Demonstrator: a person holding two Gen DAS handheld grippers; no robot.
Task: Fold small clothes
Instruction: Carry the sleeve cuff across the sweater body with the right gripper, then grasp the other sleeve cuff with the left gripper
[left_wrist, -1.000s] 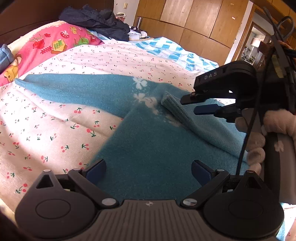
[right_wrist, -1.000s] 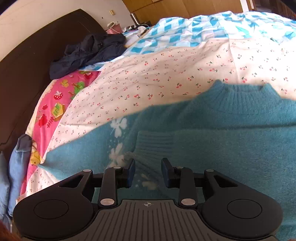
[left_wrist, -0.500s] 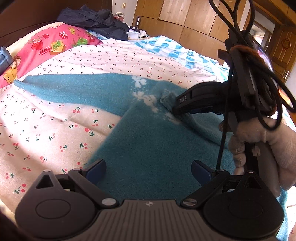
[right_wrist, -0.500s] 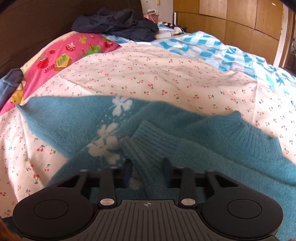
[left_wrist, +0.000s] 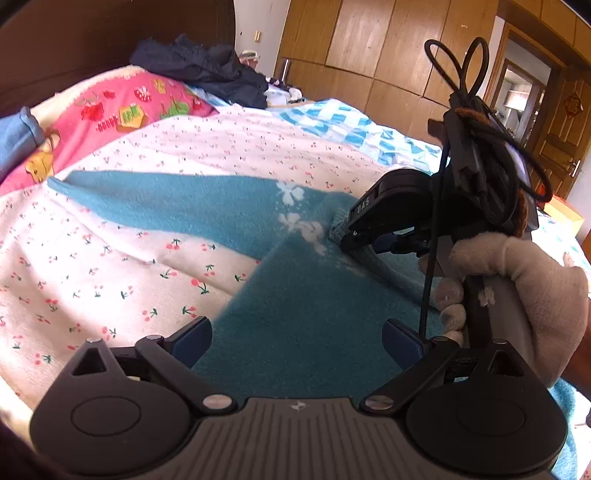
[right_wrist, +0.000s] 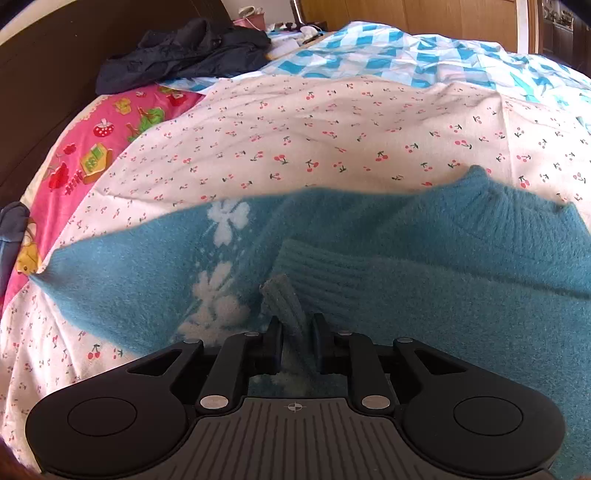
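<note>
A teal sweater lies flat on the cherry-print bedspread. The right gripper pinches its ribbed sleeve cuff; the left gripper hovers wide apart, empty. Carrying the cuff low and straight across the body should keep the fold crisp.

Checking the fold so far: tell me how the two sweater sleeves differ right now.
The left sleeve lies stretched out flat across the cherry sheet; the right sleeve is folded in over the sweater body. The right sleeve's ribbed cuff is pinched in the right gripper; the left sleeve is untouched, and the left gripper is open over the body. Both are the same fuzzy teal knit.
</note>
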